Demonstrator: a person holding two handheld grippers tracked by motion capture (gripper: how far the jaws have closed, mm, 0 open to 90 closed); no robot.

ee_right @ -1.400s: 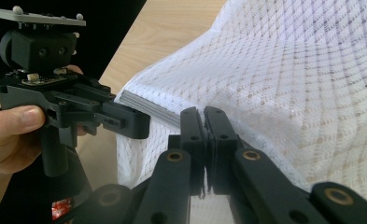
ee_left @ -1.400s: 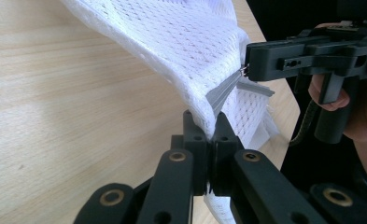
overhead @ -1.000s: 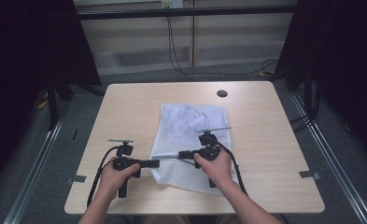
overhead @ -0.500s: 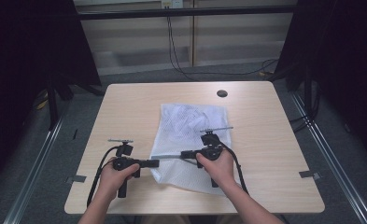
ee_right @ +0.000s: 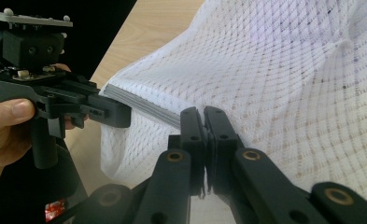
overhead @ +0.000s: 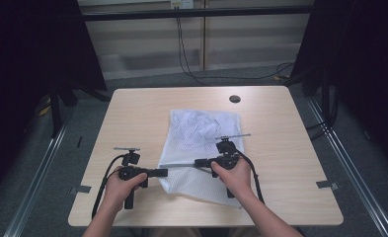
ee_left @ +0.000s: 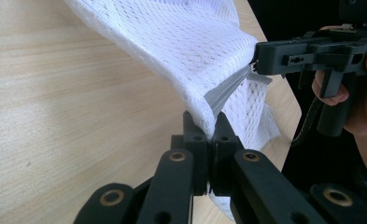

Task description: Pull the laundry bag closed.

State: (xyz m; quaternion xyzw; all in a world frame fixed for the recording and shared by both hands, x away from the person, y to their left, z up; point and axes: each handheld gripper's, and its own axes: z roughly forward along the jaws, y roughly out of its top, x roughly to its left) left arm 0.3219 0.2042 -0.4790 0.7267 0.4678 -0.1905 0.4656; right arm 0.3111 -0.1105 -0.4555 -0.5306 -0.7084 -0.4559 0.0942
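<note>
The left gripper point(ee_left: 208, 133) is seen in its own view with both black jaws pressed together on the near corner of a white mesh bag point(ee_left: 190, 51), the netting and the end of a grey zipper strip point(ee_left: 225, 89) being pinched between them. In the high view this gripper point(overhead: 163, 173) is held by the left hand point(overhead: 118, 183) near the front of the table, pointing toward the bag's left edge. The right gripper point(ee_right: 203, 116) is likewise seen in its own view with its jaws closed, clamped on the grey zipper strip point(ee_right: 144, 105) along the bag's raised edge; in the high view it point(overhead: 200, 162) is held by the right hand point(overhead: 233, 173) above the bag's near portion, pointing toward the other gripper. The strip is drawn taut between the two grippers point(overhead: 179, 165). The white mesh bag point(overhead: 204, 133) is laid on the middle of the light wooden table point(overhead: 137, 113), its far part flat against the surface and its near left edge lifted where it is gripped. A small dark round grommet point(overhead: 235, 98) is set in the tabletop beyond the bag, well apart from it. Cables point(overhead: 184, 49) are seen hanging against the wall behind the table.
</note>
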